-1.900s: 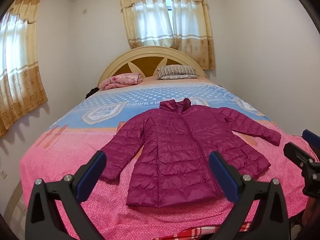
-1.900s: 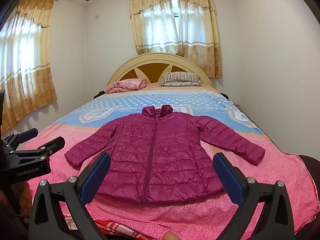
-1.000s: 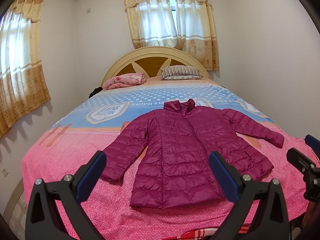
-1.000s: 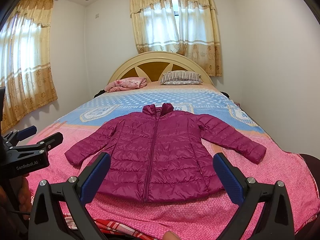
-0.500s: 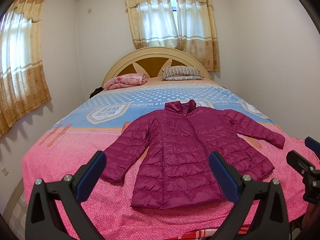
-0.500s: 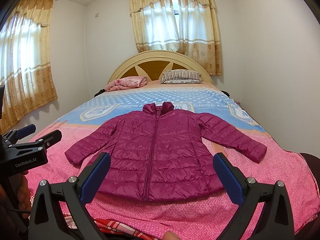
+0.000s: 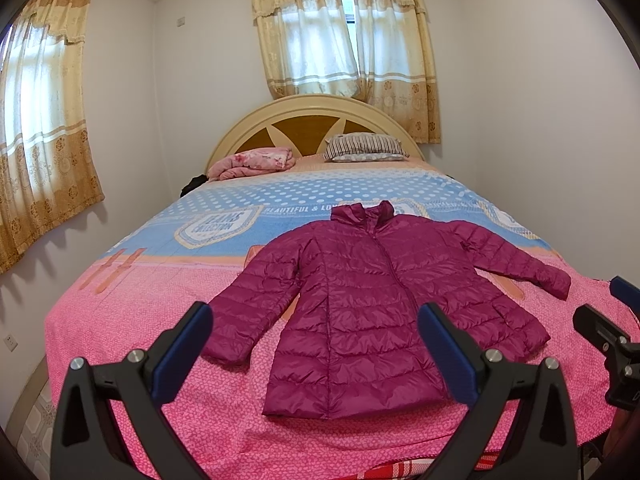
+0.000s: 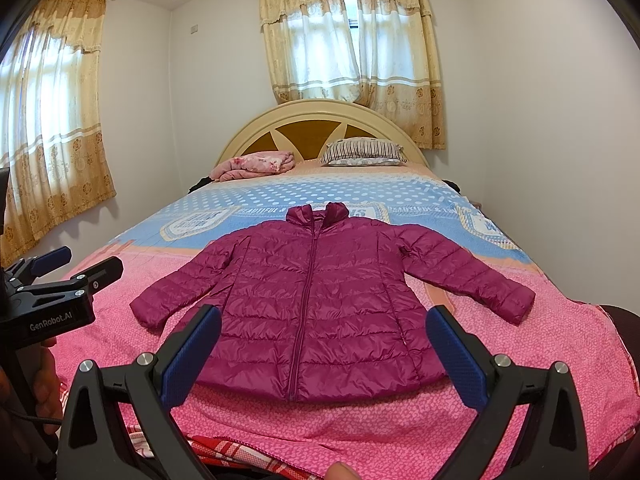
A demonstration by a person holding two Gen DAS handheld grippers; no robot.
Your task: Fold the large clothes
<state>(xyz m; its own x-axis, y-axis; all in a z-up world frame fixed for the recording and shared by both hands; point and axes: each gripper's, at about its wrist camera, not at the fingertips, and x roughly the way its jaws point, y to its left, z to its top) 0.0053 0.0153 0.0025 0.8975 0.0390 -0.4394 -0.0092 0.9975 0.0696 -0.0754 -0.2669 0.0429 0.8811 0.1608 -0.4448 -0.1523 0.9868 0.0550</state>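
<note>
Far left: curtained side window [image 7: 44,128], gold-patterned drapes over sheer. Wall socket [image 7: 11,343] low on the left wall.

Left gripper [image 7: 316,344] held above the foot of the bed, jaws spread wide, nothing between the blue pads [image 7: 182,350]; same gripper seen at the left edge of the right wrist view [image 8: 76,264], apart from the fabric.

Bedspread [image 7: 132,312] pink at the near end, blue with white dots toward the head. Folded pink floral blanket [image 7: 252,162] at the head, left of the striped pillow [image 7: 364,147], both against the arched headboard [image 7: 316,110]. Second curtained window [image 7: 344,28] above the headboard.

Magenta quilted jacket [image 8: 316,296] laid flat, front up, zipped, collar toward the headboard, hem toward the foot. Both sleeves angled outward and down, cuffs resting on pink bedspread. Untouched by either gripper.

Right gripper [image 8: 324,348] likewise above the foot of the bed, jaws spread wide, pads [image 8: 460,360] clear of the hem; edge of it visible at far right of the left wrist view [image 7: 612,320].
</note>
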